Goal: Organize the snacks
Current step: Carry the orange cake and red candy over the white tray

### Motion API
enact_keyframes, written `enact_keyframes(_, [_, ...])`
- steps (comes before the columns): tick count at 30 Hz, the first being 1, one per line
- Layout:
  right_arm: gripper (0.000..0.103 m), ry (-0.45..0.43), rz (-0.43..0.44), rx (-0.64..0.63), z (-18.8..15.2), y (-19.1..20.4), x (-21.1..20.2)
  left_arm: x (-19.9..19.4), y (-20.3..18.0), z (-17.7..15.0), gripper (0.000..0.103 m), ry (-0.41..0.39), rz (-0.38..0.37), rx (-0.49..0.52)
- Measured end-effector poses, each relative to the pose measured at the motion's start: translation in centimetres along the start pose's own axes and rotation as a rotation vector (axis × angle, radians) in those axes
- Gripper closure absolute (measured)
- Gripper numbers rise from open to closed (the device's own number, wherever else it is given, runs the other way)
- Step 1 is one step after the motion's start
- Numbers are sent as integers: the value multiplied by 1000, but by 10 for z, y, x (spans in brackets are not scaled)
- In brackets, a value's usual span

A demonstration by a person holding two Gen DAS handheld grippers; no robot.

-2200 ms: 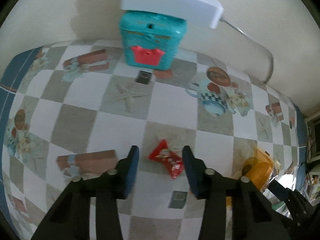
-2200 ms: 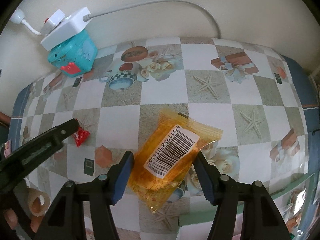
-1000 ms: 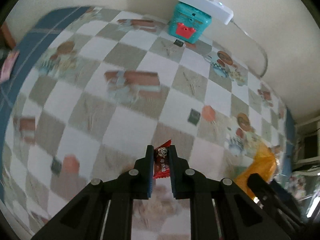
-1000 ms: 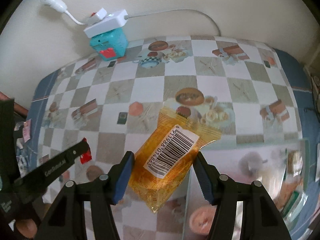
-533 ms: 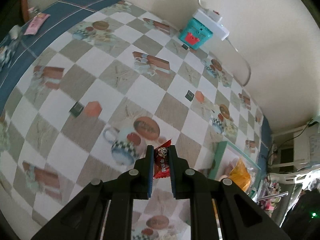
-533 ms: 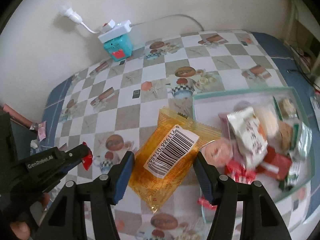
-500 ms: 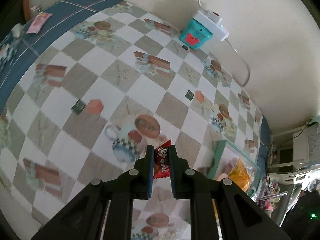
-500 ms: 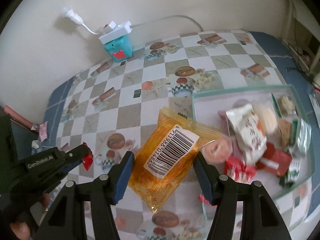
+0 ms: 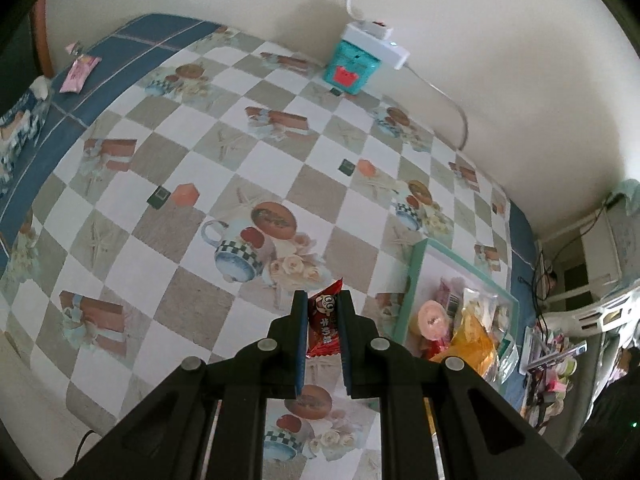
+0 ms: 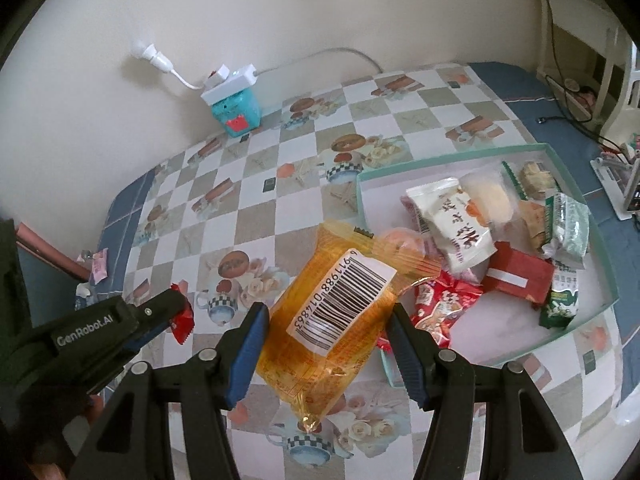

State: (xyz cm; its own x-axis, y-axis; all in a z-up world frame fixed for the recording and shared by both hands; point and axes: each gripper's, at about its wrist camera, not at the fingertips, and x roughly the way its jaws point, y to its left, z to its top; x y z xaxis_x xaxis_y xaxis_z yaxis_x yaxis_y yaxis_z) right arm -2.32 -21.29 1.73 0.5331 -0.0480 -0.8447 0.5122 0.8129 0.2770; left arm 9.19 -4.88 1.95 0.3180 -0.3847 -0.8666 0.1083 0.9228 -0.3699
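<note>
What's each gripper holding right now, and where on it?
Left gripper: small red candy wrapper, pinched across its flat faces. Right gripper: orange snack packet, clamped across its middle.

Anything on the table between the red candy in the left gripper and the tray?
No, only bare patterned tablecloth between the red candy and the tray, seen in the left wrist view.

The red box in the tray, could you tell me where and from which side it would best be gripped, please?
Probably across the short width of the red box, coming from above. It lies flat in the tray with its top face bare, but the white packet and green packet crowd its ends, so its long edges look the freer ones.
</note>
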Motion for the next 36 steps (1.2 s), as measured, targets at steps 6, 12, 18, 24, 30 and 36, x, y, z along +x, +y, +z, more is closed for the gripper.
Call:
enact_keyframes(6, [40,-31,7,3,1,-9,-10,-3,-12,-6,88,-15,15,24])
enact_keyframes(12, [42,-14,13,9,2,-22,-7,-1,-23,-11,88,-10,17,35])
enact_keyframes(18, [42,69,17,27,-1,-36,14,23,-13,-15,88,56,85,19])
enact_keyframes(24, [42,152,39,-30,-12,-18,36,53,18,-20,88,161,133,-46])
enact_keyframes(30, [41,239,34,-76,-29,-2,60,73,45,-30,88,241,158,-105])
enact_keyframes(36, [41,312,-3,-109,-42,6,85,84,59,-35,88,283,159,-148])
